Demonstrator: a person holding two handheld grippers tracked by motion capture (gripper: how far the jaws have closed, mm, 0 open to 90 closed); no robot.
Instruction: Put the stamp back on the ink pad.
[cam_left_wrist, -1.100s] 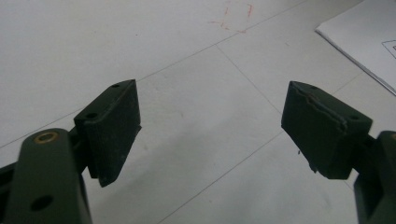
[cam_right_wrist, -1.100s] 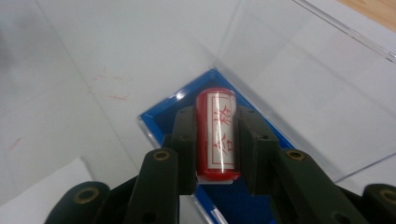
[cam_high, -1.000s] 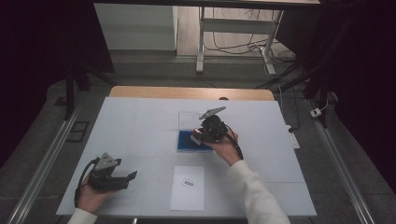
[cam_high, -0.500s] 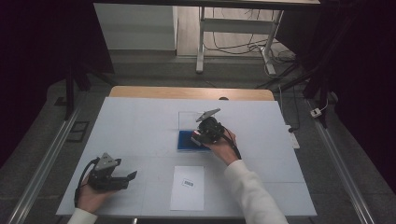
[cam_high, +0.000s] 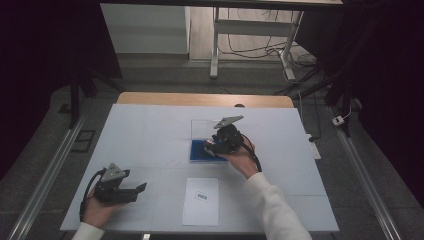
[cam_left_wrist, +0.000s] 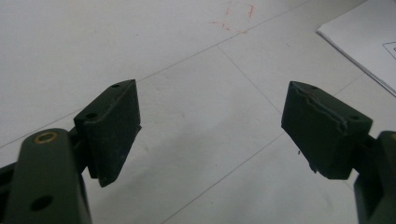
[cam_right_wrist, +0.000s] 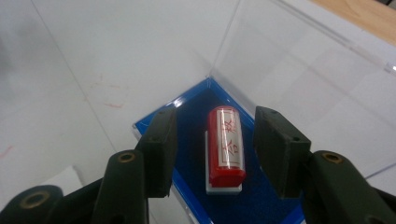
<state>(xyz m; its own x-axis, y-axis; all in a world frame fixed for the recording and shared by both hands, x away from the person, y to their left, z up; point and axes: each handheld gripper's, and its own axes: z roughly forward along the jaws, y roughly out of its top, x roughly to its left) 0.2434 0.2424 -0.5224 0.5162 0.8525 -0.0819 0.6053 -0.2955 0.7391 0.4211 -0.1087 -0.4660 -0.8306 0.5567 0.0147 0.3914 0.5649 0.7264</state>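
Note:
A red cylindrical stamp (cam_right_wrist: 226, 144) with red characters lies on a white base inside a blue-lined case (cam_right_wrist: 191, 126). The case's clear lid (cam_right_wrist: 303, 79) stands open behind it. My right gripper (cam_right_wrist: 217, 122) hangs over the case with a jaw on each side of the stamp. The jaws have just been opening, and the pads stand clear of the stamp. In the high view the right gripper (cam_high: 212, 146) is at the blue case (cam_high: 199, 153) near the table's middle. My left gripper (cam_high: 141, 189) rests open at the near left, with nothing between its jaws (cam_left_wrist: 210, 112).
A white sheet of paper (cam_high: 201, 200) with a small printed label lies near the front edge, between the two hands; its corner shows beside the left gripper (cam_left_wrist: 369, 42). The white table top (cam_high: 150, 130) has faint red marks. Table legs and cables stand beyond the far edge.
The right gripper has dipped very slightly at the blue case. The left hand and its gripper have stayed put.

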